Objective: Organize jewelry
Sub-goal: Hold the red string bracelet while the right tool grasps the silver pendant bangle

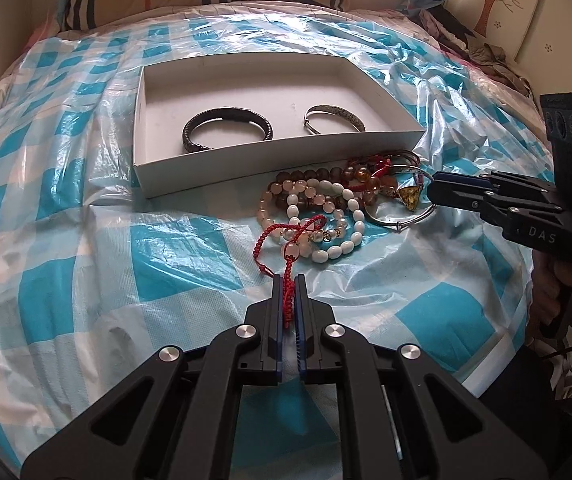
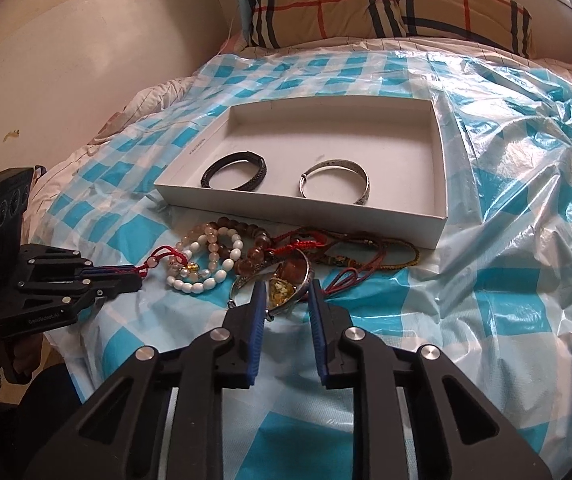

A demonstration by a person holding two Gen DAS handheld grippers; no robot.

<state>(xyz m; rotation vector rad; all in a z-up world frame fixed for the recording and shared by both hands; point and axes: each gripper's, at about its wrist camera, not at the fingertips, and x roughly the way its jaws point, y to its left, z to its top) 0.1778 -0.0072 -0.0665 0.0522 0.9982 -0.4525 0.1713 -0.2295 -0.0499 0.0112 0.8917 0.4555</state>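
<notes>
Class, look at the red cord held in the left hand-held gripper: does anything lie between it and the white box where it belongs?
Yes. The bead bracelet pile lies between the red cord, clamped in the left hand-held gripper, and the white box, overlapping the cord's far loop.

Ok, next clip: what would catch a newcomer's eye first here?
The tangled heap of bead bracelets on the blue-checked plastic sheet, just in front of the white box. Inside the box lie only a dark bangle and a silver bangle. The left gripper pinches a red cord; the right gripper straddles an amber pendant.
</notes>
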